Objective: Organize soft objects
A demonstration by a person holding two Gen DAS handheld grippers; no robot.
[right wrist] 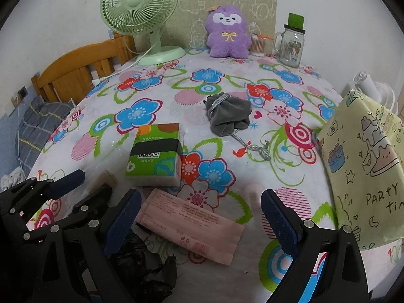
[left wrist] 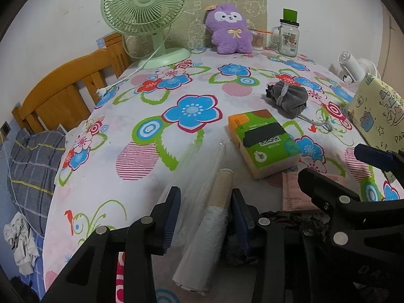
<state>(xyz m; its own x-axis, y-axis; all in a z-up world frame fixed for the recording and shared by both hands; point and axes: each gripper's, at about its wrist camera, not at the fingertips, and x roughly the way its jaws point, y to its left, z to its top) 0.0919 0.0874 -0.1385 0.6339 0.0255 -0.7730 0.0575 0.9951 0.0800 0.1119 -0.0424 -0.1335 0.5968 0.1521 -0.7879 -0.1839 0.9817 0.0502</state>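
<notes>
Floral surface [left wrist: 192, 80]. Left tool [left wrist: 205, 217] straddles plastic roll [left wrist: 202, 240] beside tissue pack [left wrist: 265, 141], pads not pressing; roll may squirt out. Right tool [right wrist: 199, 217] released.

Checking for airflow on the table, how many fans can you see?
2: a green desk fan at the back left, a white fan at the right edge, partly hidden.

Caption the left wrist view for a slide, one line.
Left tongs straddle a roll of clear plastic film on the floral tablecloth, tissue pack and grey drawstring pouch beyond.
</notes>
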